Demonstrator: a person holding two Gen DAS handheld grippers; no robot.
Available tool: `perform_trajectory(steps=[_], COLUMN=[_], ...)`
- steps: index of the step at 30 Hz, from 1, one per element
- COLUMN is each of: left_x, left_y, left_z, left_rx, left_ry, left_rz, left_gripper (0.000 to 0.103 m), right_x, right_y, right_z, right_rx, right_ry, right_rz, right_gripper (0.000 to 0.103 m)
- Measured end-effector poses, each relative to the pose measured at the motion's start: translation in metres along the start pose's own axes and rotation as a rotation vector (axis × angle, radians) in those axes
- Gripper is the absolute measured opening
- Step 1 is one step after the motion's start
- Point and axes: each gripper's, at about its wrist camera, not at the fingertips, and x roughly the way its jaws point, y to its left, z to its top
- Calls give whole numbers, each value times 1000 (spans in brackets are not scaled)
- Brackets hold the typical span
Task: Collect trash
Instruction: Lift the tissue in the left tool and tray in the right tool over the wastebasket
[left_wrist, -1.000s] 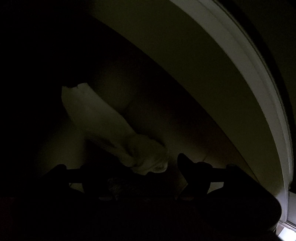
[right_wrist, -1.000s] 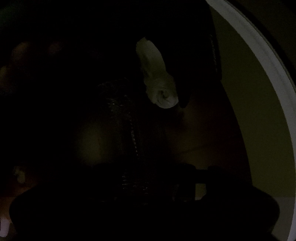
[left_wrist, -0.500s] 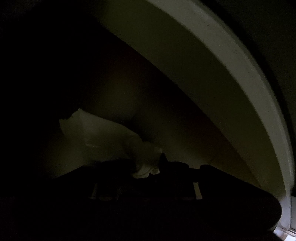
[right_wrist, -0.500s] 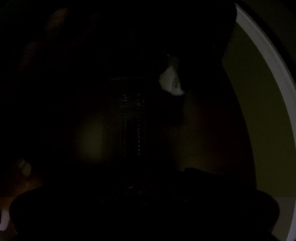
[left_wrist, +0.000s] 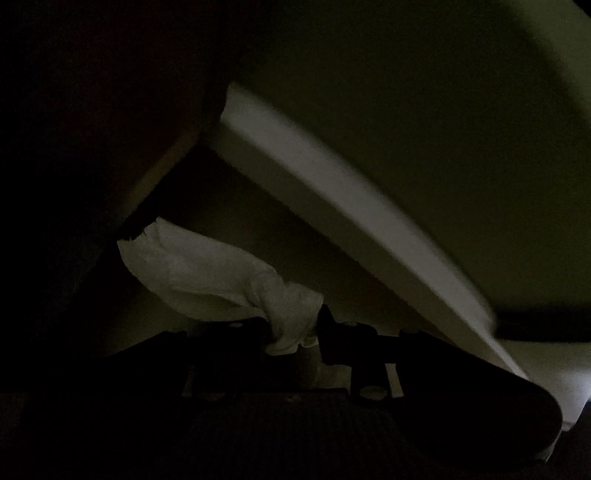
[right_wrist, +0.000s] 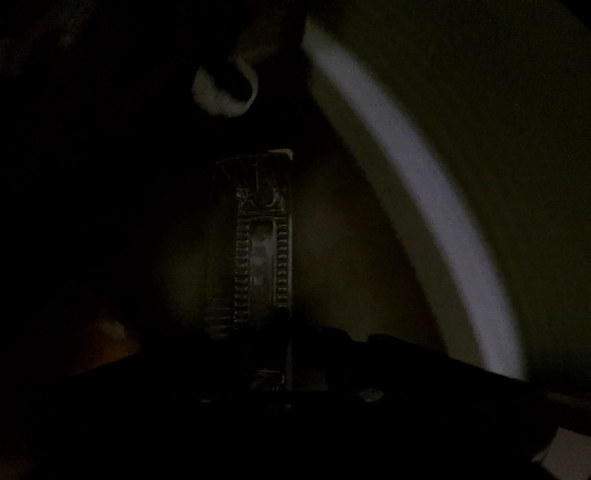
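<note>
The scene is very dark. In the left wrist view my left gripper (left_wrist: 291, 334) is shut on a crumpled white tissue (left_wrist: 207, 269), which trails up and to the left from the fingers. In the right wrist view my right gripper (right_wrist: 266, 332) is shut on a clear ribbed plastic wrapper (right_wrist: 258, 243) that stands up between the dark fingers. A pale end of the tissue (right_wrist: 221, 94) shows above the wrapper in the right wrist view.
A pale baseboard (left_wrist: 332, 206) runs diagonally below a dim wall (left_wrist: 443, 110), and shows in the right wrist view as a curved band (right_wrist: 417, 206). A dark mass (left_wrist: 92, 129) fills the left of both views.
My left gripper closed on the tissue and both views shifted, so the baseboard sits nearer the middle. The wrapper in my right gripper shows more plainly.
</note>
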Motion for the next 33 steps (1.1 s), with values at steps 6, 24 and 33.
perform_trajectory(steps=[6, 24, 33], left_x=[-126, -472, -615], left_y=[-28, -51, -29], left_z=[-26, -153, -183], left_rx=[96, 338, 353], left_ry=[-119, -643, -892], left_rz=[-36, 7, 84], left_gripper=[26, 26, 26], right_x=[-120, -405, -506], right_y=[12, 136, 186], right_z=[22, 36, 98], right_rx=[44, -37, -103], right_ry=[-185, -751, -968], right_rz=[-46, -125, -84], right_gripper=[1, 1, 1])
